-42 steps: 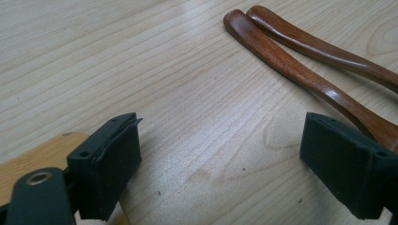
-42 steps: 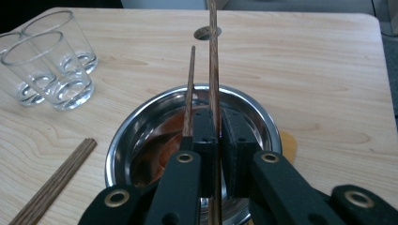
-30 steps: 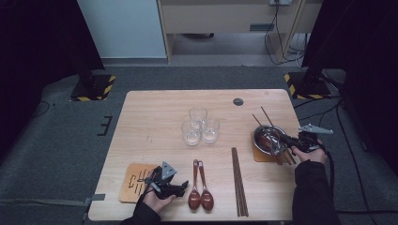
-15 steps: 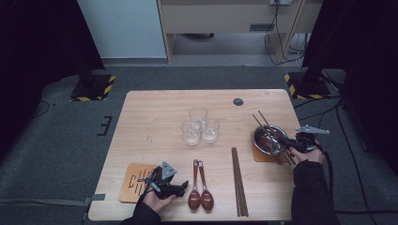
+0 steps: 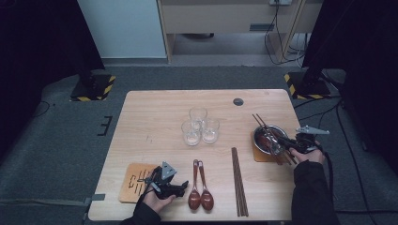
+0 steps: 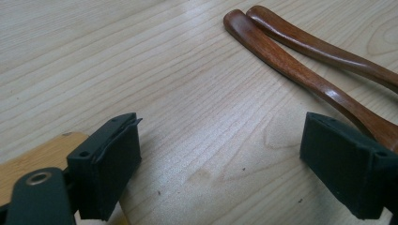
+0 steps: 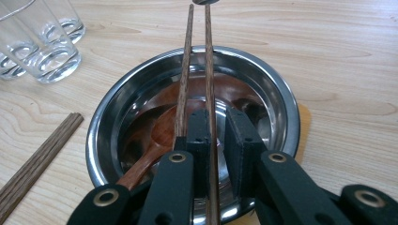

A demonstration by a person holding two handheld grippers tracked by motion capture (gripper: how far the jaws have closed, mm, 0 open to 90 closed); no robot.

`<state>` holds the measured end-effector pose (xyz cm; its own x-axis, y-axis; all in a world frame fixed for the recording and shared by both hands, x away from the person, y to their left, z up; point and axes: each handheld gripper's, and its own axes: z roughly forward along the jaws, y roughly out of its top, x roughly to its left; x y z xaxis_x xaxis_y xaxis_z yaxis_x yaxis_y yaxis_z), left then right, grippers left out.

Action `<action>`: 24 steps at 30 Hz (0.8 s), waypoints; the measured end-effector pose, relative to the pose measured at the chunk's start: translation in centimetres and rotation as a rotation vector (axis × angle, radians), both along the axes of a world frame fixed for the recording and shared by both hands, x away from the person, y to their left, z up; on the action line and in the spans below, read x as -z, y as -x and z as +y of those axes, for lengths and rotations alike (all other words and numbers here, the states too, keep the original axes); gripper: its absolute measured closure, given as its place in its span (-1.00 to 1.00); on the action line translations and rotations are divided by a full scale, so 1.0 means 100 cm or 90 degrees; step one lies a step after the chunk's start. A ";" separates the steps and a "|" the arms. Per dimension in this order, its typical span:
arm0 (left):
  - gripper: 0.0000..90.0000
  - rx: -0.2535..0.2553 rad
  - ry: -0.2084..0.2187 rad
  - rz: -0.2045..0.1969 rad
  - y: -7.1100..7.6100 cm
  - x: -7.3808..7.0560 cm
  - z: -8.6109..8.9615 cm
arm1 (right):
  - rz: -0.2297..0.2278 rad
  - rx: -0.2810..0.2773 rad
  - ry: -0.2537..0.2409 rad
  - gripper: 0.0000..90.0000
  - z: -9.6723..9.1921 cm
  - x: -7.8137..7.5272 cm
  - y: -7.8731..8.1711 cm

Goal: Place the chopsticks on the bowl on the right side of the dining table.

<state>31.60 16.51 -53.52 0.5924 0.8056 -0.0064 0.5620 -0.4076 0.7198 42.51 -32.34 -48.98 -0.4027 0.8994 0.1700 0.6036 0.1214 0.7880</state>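
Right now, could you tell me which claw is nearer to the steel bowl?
The right claw: it sits over the steel bowl rim with a chopstick between its jaws. The left claw is far across the table, beside the two wooden spoons.

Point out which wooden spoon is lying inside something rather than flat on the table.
The brown wooden spoon in the shiny steel bowl on the right; the other two wooden spoons lie side by side on the bare light wooden table.
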 end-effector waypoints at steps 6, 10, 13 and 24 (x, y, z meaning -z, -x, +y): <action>-0.74 0.000 0.000 0.000 0.000 0.000 0.000 | 0.000 -0.004 -0.004 0.89 -0.001 0.001 0.000; -0.74 0.000 0.000 0.000 0.000 0.000 0.000 | -0.001 -0.002 -0.011 0.89 0.000 0.002 -0.001; -0.74 0.000 0.000 0.000 0.000 0.000 0.000 | -0.004 -0.004 -0.012 0.89 0.001 0.002 -0.001; -0.74 0.000 0.000 0.000 0.000 0.000 0.000 | -0.014 -0.001 -0.018 0.83 0.001 0.002 -0.001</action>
